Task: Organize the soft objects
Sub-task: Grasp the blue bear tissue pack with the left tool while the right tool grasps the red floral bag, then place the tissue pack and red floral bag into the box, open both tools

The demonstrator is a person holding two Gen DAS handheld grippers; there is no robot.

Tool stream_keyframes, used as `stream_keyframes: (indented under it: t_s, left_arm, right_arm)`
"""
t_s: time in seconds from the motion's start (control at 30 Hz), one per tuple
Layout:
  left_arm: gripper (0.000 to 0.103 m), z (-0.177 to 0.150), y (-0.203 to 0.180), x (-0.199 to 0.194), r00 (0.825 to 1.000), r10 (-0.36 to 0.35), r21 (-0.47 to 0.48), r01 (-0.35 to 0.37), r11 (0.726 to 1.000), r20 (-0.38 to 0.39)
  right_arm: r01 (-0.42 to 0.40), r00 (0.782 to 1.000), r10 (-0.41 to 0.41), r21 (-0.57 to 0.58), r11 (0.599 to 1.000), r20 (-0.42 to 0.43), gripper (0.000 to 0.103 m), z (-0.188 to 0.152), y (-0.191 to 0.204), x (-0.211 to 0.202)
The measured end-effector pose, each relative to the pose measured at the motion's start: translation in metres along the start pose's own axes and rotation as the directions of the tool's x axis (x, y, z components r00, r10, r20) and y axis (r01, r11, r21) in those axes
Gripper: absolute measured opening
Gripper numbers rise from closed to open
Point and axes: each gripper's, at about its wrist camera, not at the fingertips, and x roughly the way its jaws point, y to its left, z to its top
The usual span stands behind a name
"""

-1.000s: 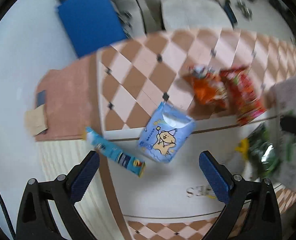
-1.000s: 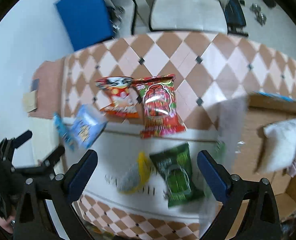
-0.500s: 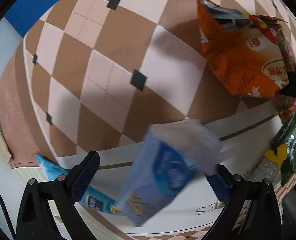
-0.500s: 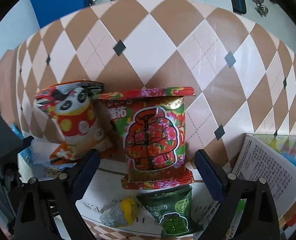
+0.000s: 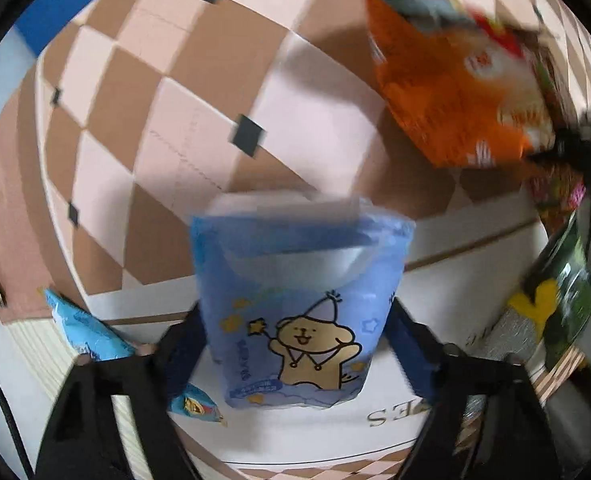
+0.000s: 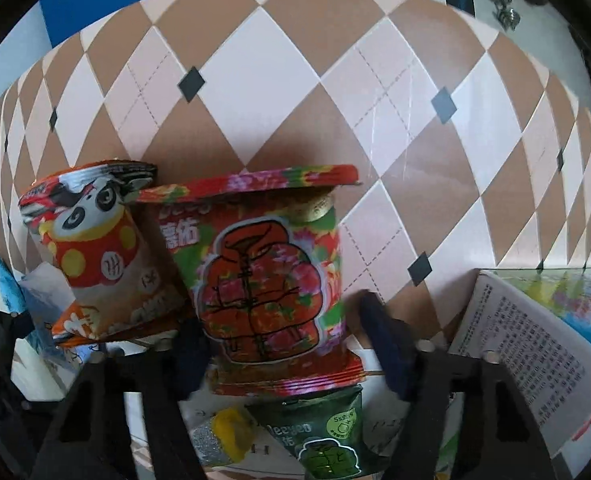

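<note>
In the left wrist view my left gripper (image 5: 295, 344) has closed on a light blue tissue pack with a cartoon bear (image 5: 295, 312); both pads press its sides above a white box lid (image 5: 307, 436). In the right wrist view my right gripper (image 6: 283, 344) straddles a red floral packet (image 6: 267, 280). Its left pad touches the packet. Its right pad (image 6: 383, 340) stands a little off the packet's edge. An orange panda snack bag (image 6: 95, 256) lies just left of the red packet, and shows in the left wrist view (image 5: 447, 92).
A green packet (image 6: 327, 436) and a yellow-and-silver scrubber (image 6: 219, 436) lie on the white lid below the red packet. A blue tube (image 5: 91, 332) lies at the lid's left. A printed box flap (image 6: 527, 352) stands at right. Checkered tile floor (image 6: 279, 60) beyond.
Both grippers dropped close to the pile. My left jaws closed on the blue tissue pack and turned it upright. My right jaws narrowed around the red floral packet.
</note>
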Motion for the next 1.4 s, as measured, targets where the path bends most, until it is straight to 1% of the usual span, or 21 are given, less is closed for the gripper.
stream_keyframes:
  t_s: [0.07, 0.1, 0.13, 0.23, 0.3, 0.4, 0.47, 0.53, 0.57, 0.6, 0.67, 0.73, 0.77, 0.8, 0.83, 0.9, 1.0, 1.1, 1.17, 1.27, 1.4]
  left_arm:
    - [0.045, -0.004, 0.01, -0.011, 1.0, -0.024, -0.055, 0.024, 0.998, 0.016]
    - [0.043, -0.007, 0.015, -0.015, 0.999, -0.042, -0.08, 0.044, 0.996, 0.022]
    - [0.043, -0.01, 0.016, -0.021, 0.998, -0.059, -0.1, 0.062, 0.993, 0.031]
    - [0.041, -0.028, 0.018, -0.044, 0.995, -0.059, -0.161, 0.071, 0.984, 0.082]
    - [0.041, -0.043, 0.026, -0.055, 0.99, -0.083, -0.193, 0.104, 0.976, 0.112]
    - [0.041, -0.074, 0.014, -0.092, 0.974, -0.127, -0.234, 0.169, 0.957, 0.185]
    - [0.041, -0.097, -0.004, -0.117, 0.961, -0.147, -0.238, 0.203, 0.95, 0.233]
    - [0.041, -0.1, -0.016, -0.145, 0.949, -0.169, -0.228, 0.233, 0.945, 0.266]
    - [0.041, -0.111, -0.032, -0.16, 0.939, -0.188, -0.22, 0.257, 0.941, 0.289]
    - [0.041, -0.106, -0.042, -0.172, 0.932, -0.203, -0.212, 0.273, 0.938, 0.301]
    - [0.041, -0.111, -0.075, -0.193, 0.913, -0.247, -0.179, 0.316, 0.932, 0.325]
    - [0.041, -0.09, -0.114, -0.203, 0.902, -0.274, -0.145, 0.336, 0.93, 0.335]
    - [0.041, -0.087, -0.139, -0.212, 0.895, -0.297, -0.111, 0.349, 0.93, 0.332]
    - [0.041, -0.081, -0.162, -0.217, 0.894, -0.306, -0.093, 0.353, 0.931, 0.327]
    - [0.041, -0.056, -0.178, -0.213, 0.894, -0.311, -0.08, 0.353, 0.932, 0.321]
    - [0.041, -0.038, -0.214, -0.21, 0.899, -0.316, -0.046, 0.345, 0.938, 0.304]
    - [0.041, -0.014, -0.252, -0.2, 0.91, -0.316, -0.03, 0.336, 0.942, 0.267]
    - [0.041, 0.018, -0.281, -0.179, 0.934, -0.284, -0.03, 0.297, 0.954, 0.217]
    - [0.041, 0.04, -0.292, -0.158, 0.946, -0.262, -0.036, 0.273, 0.961, 0.192]
    - [0.041, 0.061, -0.3, -0.133, 0.963, -0.226, -0.057, 0.236, 0.97, 0.145]
    - [0.041, 0.079, -0.304, -0.112, 0.975, -0.196, -0.075, 0.205, 0.976, 0.108]
  right_arm:
    - [-0.004, 1.0, 0.004, 0.001, 1.0, 0.013, 0.051, -0.006, 0.003, -0.006]
    - [-0.01, 1.0, 0.01, 0.003, 1.0, 0.018, 0.05, -0.009, 0.003, -0.01]
    - [-0.012, 1.0, 0.012, 0.001, 1.0, 0.027, 0.05, -0.013, 0.003, -0.014]
    - [-0.033, 0.998, 0.034, -0.013, 0.999, 0.059, 0.049, -0.027, 0.004, -0.031]
    - [-0.078, 0.992, 0.079, -0.021, 0.997, 0.093, 0.049, -0.044, 0.001, -0.05]
    - [-0.15, 0.976, 0.156, -0.052, 0.987, 0.152, 0.049, -0.071, -0.007, -0.084]
    - [-0.189, 0.96, 0.2, -0.073, 0.979, 0.195, 0.049, -0.094, -0.018, -0.106]
    - [-0.224, 0.944, 0.238, -0.086, 0.971, 0.23, 0.049, -0.115, -0.038, -0.131]
    - [-0.237, 0.934, 0.252, -0.089, 0.967, 0.254, 0.049, -0.132, -0.051, -0.142]
    - [-0.241, 0.928, 0.257, -0.09, 0.966, 0.271, 0.049, -0.14, -0.064, -0.153]
    - [-0.235, 0.918, 0.249, -0.081, 0.969, 0.309, 0.049, -0.166, -0.095, -0.169]
    - [-0.22, 0.915, 0.227, -0.057, 0.974, 0.333, 0.049, -0.189, -0.135, -0.181]
    - [-0.212, 0.916, 0.214, -0.043, 0.976, 0.34, 0.049, -0.203, -0.148, -0.18]
    - [-0.197, 0.917, 0.192, -0.022, 0.98, 0.348, 0.049, -0.216, -0.169, -0.178]
    - [-0.181, 0.92, 0.17, -0.004, 0.984, 0.353, 0.049, -0.227, -0.186, -0.175]
    - [-0.138, 0.93, 0.112, 0.049, 0.989, 0.351, 0.049, -0.239, -0.234, -0.167]
    - [-0.093, 0.946, 0.052, 0.115, 0.989, 0.319, 0.049, -0.254, -0.291, -0.146]
    - [-0.074, 0.962, 0.03, 0.154, 0.985, 0.27, 0.049, -0.261, -0.333, -0.118]
    - [-0.067, 0.972, 0.027, 0.164, 0.984, 0.234, 0.049, -0.26, -0.347, -0.097]
    - [-0.049, 0.982, 0.017, 0.168, 0.985, 0.188, 0.049, -0.258, -0.36, -0.069]
    - [-0.042, 0.989, 0.017, 0.168, 0.985, 0.149, 0.049, -0.248, -0.361, -0.042]
